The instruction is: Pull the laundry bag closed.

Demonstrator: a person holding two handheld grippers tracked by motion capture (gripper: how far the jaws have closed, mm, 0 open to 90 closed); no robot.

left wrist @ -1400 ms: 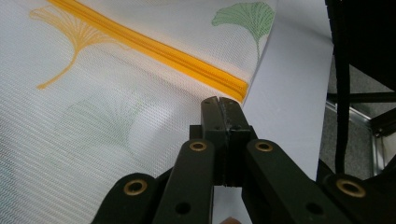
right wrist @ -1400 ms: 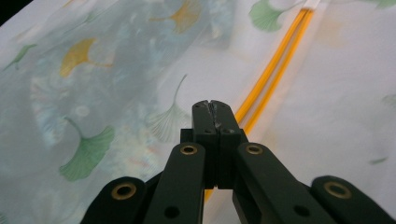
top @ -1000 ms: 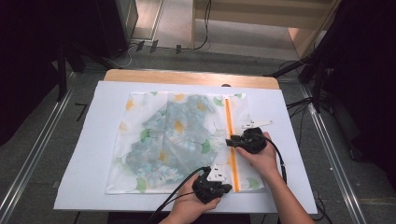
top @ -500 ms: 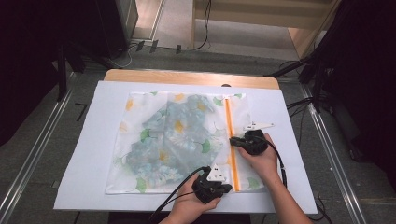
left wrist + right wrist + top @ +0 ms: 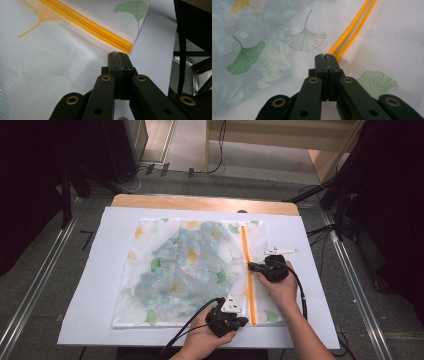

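Observation:
A white mesh bag [image 5: 190,270] printed with ginkgo leaves lies flat on the table, holding a pale blue patterned cloth. An orange zipper [image 5: 246,252] runs along its right side. My left gripper [image 5: 239,316] is at the bag's near edge, beside the zipper's near end [image 5: 125,46]. Its jaws are shut, and the mesh [image 5: 50,62] puckers at their tip. My right gripper [image 5: 251,266] sits midway along the zipper and is shut where the orange tape [image 5: 352,27] splits into two strips. The pull is hidden under my right gripper's [image 5: 325,55] jaws.
A white sheet [image 5: 100,285] covers the wooden table [image 5: 200,202] under the bag. Dark frames and cables stand at the far right, and metal rails [image 5: 35,290] run along both sides of the table. The table's right edge is close beyond my left gripper [image 5: 118,53].
My right gripper has shifted very slightly along the zipper. The left gripper and the bag have stayed where they were.

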